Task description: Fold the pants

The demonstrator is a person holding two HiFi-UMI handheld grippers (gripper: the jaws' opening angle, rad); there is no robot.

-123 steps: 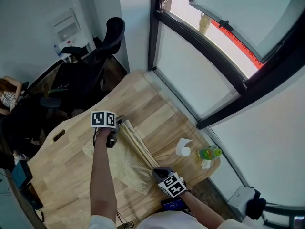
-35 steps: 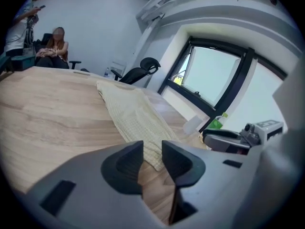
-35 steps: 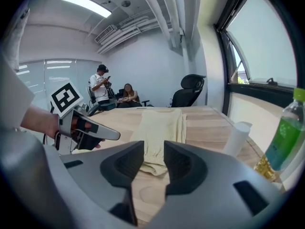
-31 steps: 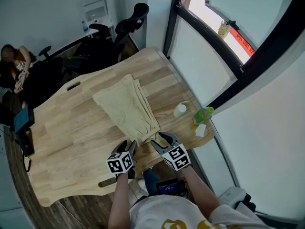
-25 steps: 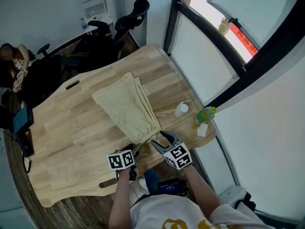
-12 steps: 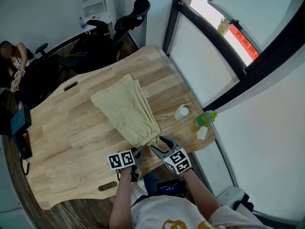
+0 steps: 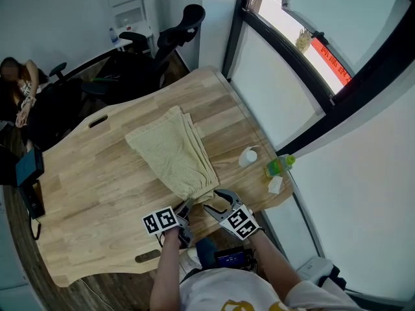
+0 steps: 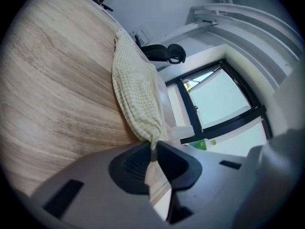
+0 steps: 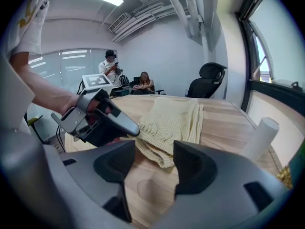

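Pale yellow checked pants [image 7: 172, 149] lie folded lengthwise on the wooden table [image 7: 97, 173], waist end toward me. My left gripper [image 7: 186, 207] is at the near left corner of the waist. Its jaws have just been closing and now pinch a tuft of the cloth [image 8: 152, 142]; in the left gripper view the gripper [image 8: 153, 157] has the pants [image 8: 136, 87] running away from it. My right gripper [image 7: 217, 201] stands open at the near right corner. In the right gripper view the right gripper [image 9: 155, 163] has the waist edge [image 9: 164, 154] just ahead of its jaws, untouched.
A white cup [image 7: 247, 156], a green bottle [image 7: 277, 167] and a crumpled tissue [image 7: 275, 184] stand by the table's right edge under the window. Black office chairs [image 7: 175, 34] and a seated person [image 7: 16, 89] are beyond the far side. A dark tablet [image 7: 29, 167] sits left.
The left jaws have closed onto the near corner of the pants and that gripper has rolled. The right gripper has hardly moved. Several seconds ago the left arm reached over the pants' far end.
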